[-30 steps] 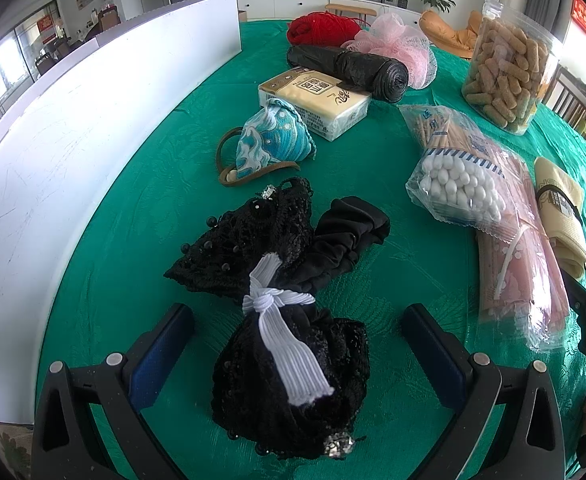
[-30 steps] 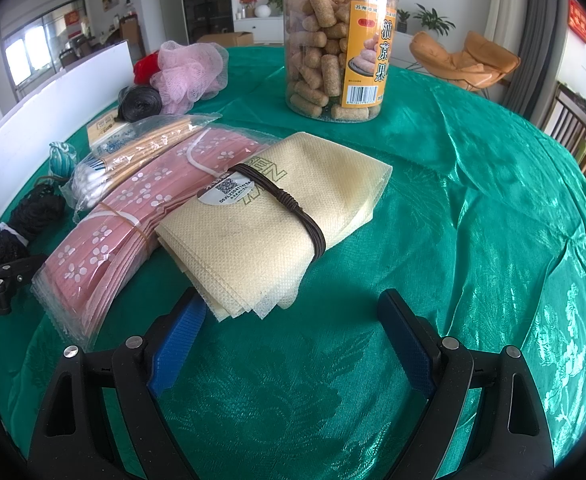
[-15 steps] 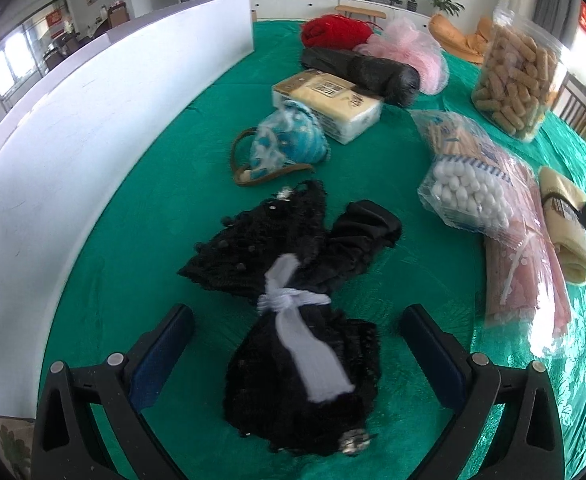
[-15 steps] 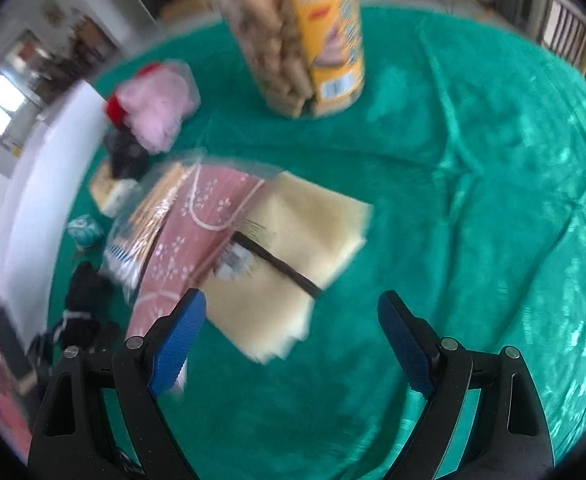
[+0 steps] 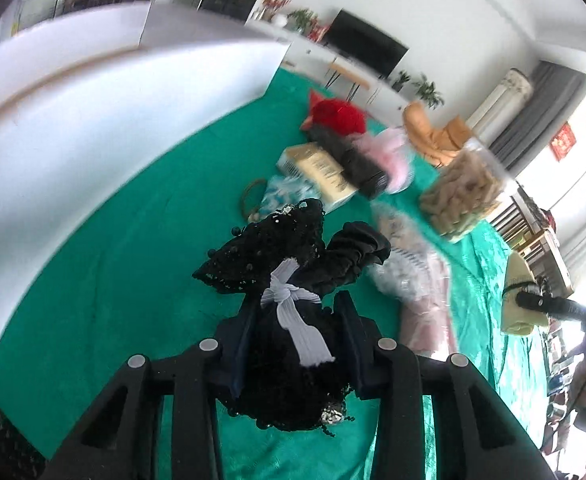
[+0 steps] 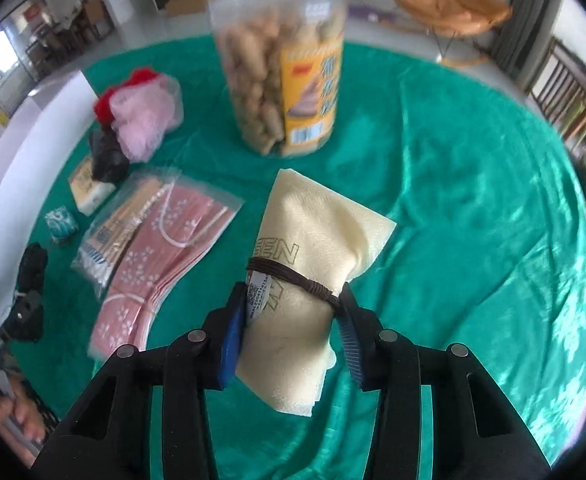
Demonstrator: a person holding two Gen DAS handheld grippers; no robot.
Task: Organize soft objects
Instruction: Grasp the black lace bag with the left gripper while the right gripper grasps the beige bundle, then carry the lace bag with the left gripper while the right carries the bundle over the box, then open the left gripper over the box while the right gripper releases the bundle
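Green satin tablecloth [image 6: 453, 168] fills a bright, somewhat blurred living room.

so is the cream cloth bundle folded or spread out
Folded. The cream cloth bundle is layered into a thick pad, cinched round its middle by a brown cord, with the right tool closing on it.

Black gripper frames, silver screws [image 6: 197, 336], blue fingers [image 6: 229, 340].

Left gripper [image 5: 297, 344] clamped; right gripper [image 6: 291, 332] jaws closing.
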